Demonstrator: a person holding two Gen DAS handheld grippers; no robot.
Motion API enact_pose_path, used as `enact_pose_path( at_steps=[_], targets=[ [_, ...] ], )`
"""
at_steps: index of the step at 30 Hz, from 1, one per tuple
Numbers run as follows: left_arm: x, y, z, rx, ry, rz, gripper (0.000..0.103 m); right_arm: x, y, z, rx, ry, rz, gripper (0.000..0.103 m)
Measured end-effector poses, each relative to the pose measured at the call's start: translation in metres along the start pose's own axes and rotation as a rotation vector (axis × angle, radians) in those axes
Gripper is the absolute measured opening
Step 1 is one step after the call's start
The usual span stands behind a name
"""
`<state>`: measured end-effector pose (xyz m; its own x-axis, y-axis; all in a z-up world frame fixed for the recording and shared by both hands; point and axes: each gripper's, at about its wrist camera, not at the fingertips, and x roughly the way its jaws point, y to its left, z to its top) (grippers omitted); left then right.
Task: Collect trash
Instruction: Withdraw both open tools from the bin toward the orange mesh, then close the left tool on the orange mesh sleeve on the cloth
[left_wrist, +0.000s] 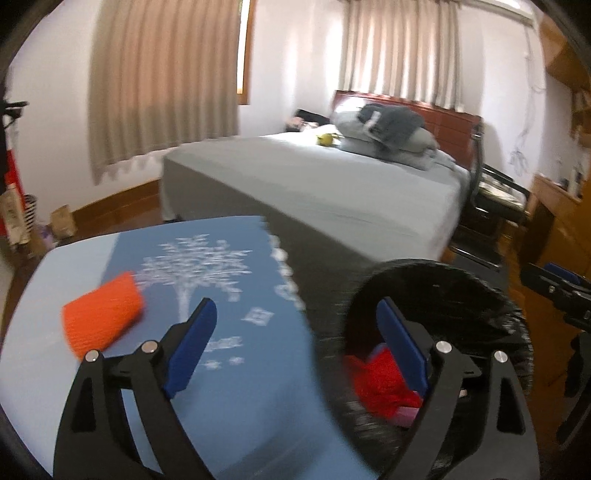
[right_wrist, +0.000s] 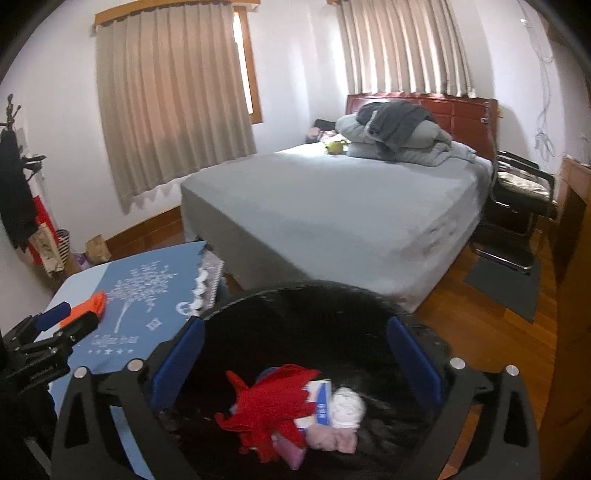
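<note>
An orange piece of trash (left_wrist: 102, 311) lies on the blue-clothed table (left_wrist: 229, 387), left of my left gripper (left_wrist: 295, 332), which is open and empty above the table's right edge. It also shows in the right wrist view (right_wrist: 94, 302), just beyond the left gripper (right_wrist: 64, 319). A black bin (right_wrist: 314, 321) stands beside the table, holding red crumpled trash (right_wrist: 273, 402), a white wad (right_wrist: 347, 404), a pink wad (right_wrist: 328, 439) and a small carton. My right gripper (right_wrist: 295, 354) is open and empty right above the bin. The bin shows in the left wrist view (left_wrist: 443, 295).
A bed (right_wrist: 332, 206) with a grey sheet and piled bedding stands behind the bin. A black chair (right_wrist: 517, 206) and a dark mat (right_wrist: 506, 284) are on the wood floor at right. Bags (right_wrist: 55, 247) sit by the left wall.
</note>
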<state>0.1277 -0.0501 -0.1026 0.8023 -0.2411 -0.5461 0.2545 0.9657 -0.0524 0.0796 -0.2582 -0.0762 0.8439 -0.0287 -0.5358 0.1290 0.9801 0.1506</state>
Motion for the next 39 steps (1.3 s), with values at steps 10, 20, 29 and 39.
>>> enact_pose_path(
  at_steps=[10, 20, 29, 39],
  targets=[
    [-0.015, 0.08, -0.008, -0.06, 0.003, 0.169, 0.086, 0.03, 0.081, 0.003, -0.095, 0.02, 0.131, 0.097],
    [-0.004, 0.152, -0.012, -0.135, 0.013, 0.279, 0.086, 0.078, 0.156, 0.006, -0.149, 0.042, 0.214, 0.097],
    [0.032, 0.198, -0.013, -0.192, 0.052, 0.323, 0.086, 0.125, 0.212, 0.001, -0.173, 0.089, 0.247, 0.097],
    [0.076, 0.227, -0.022, -0.236, 0.153, 0.308, 0.086, 0.159, 0.243, -0.007, -0.201, 0.128, 0.256, 0.097]
  ],
)
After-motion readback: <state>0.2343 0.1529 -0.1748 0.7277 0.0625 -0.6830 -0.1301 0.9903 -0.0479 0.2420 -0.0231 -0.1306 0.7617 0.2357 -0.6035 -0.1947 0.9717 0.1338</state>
